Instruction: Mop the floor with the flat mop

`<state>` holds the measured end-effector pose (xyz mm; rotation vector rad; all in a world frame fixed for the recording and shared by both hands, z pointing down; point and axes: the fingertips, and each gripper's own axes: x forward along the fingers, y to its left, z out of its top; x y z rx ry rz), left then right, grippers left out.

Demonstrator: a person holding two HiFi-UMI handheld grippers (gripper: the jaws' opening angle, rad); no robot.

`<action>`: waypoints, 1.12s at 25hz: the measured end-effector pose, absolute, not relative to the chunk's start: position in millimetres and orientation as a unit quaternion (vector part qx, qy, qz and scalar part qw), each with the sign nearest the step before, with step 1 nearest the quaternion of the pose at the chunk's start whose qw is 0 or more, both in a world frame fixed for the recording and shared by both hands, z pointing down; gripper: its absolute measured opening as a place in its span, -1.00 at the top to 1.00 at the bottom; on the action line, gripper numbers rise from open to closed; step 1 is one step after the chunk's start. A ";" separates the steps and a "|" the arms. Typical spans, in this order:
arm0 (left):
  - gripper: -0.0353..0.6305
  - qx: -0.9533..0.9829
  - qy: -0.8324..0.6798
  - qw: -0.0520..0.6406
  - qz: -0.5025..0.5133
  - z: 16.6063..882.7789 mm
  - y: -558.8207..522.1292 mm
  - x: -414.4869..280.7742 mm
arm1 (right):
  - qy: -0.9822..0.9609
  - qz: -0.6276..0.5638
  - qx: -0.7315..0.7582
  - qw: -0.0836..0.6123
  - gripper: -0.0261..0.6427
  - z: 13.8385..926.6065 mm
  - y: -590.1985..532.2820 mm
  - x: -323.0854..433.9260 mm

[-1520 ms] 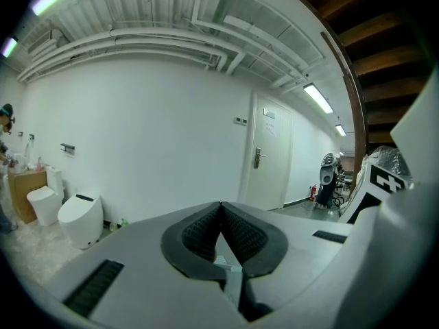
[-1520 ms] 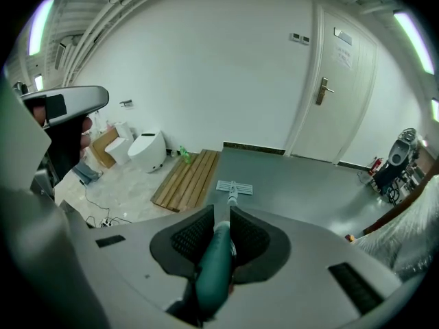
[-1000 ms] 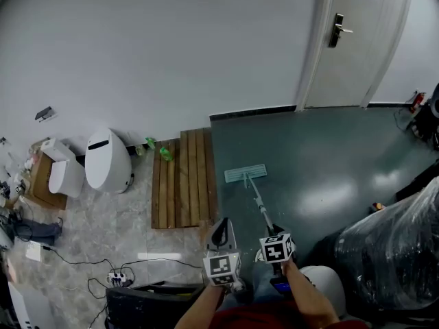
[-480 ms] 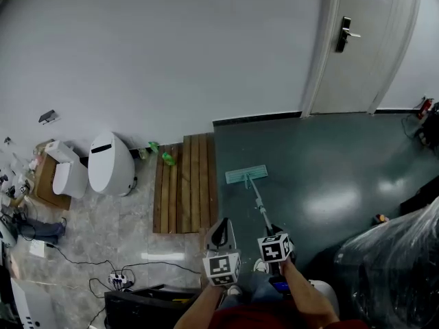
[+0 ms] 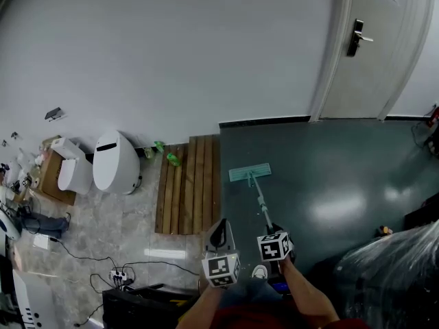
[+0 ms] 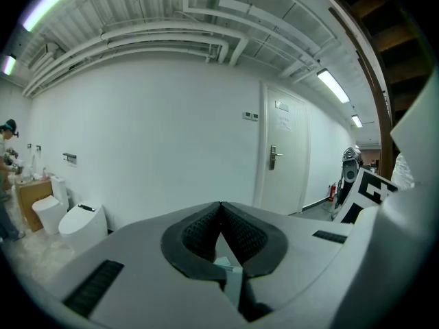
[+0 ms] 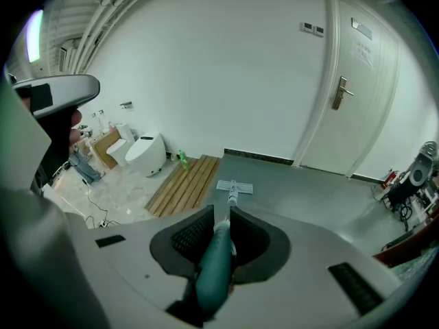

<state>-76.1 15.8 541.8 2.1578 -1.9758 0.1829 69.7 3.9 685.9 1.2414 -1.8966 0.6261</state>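
The flat mop lies with its pale teal head [image 5: 250,173] on the dark green floor, just right of the wooden slat mat. Its thin handle [image 5: 261,204] runs back toward me into my right gripper [image 5: 271,230], which is shut on the teal grip [image 7: 215,256]. In the right gripper view the mop head [image 7: 234,186] shows straight ahead beyond the right gripper [image 7: 221,214]. My left gripper [image 5: 219,227] hovers left of the handle, apart from it. In its own view the left gripper [image 6: 221,205] is shut with the tips touching, and it points at the white wall.
The wooden slat mat [image 5: 186,184] borders the green floor on the left, with a green bottle [image 5: 171,159] at its far corner. A white toilet [image 5: 115,162] stands beyond it. A power strip and cables [image 5: 118,276] lie near left. A plastic-wrapped bulk [image 5: 394,266] sits at right; a shut door [image 5: 374,46] is far right.
The whole view has drifted: door and wrapped bulk slid toward the right edge. The mop head stays by the mat's edge, barely shifted. Both grippers keep their hold and spacing.
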 end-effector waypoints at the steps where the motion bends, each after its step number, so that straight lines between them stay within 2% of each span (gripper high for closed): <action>1: 0.85 0.732 -0.671 0.105 0.062 542.0 11.2 -76.3 | -0.744 0.247 0.487 0.384 0.67 686.1 -1.5 70.1; 13: 0.85 0.751 -0.648 0.107 0.062 546.1 -71.3 -103.9 | -0.737 0.253 0.497 0.382 0.67 684.5 -67.1 38.7; 28: 0.85 0.759 -0.639 0.115 0.050 547.1 -160.1 -172.3 | -0.724 0.252 0.509 0.391 0.67 687.7 -150.9 -19.3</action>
